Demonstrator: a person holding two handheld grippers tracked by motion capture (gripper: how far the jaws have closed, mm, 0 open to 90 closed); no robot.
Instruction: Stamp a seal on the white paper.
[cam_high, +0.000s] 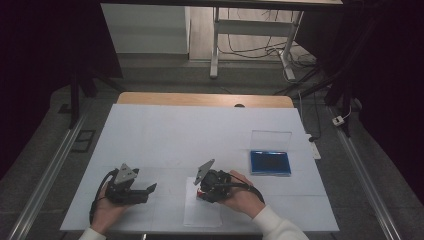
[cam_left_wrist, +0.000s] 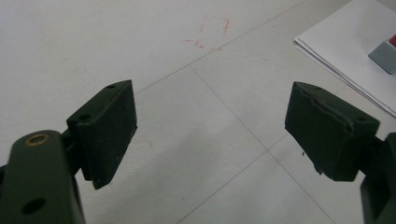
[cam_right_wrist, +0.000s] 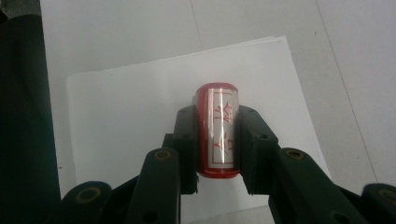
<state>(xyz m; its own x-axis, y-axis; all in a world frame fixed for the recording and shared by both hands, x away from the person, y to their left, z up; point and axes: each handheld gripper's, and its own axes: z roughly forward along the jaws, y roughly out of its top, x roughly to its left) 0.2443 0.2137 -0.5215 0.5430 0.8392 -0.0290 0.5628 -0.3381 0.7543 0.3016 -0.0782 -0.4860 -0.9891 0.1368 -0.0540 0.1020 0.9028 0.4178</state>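
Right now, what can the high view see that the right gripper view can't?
High view alone: the blue ink pad with its clear lid standing open, and the left hand-held gripper, jaws apart, holding nothing. Right gripper view alone: the red characters on the label of the red stamp, which the right hand-held gripper has clamped between its jaws. Both: that stamp over the sheet of white paper on the white table, though from above it is just a small red spot under the gripper.

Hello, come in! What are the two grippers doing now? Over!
Left gripper open, empty, over bare table. Right gripper shut on red cylindrical stamp, above white paper stack. Open blue ink pad case sits off to the right. Nothing in the way.
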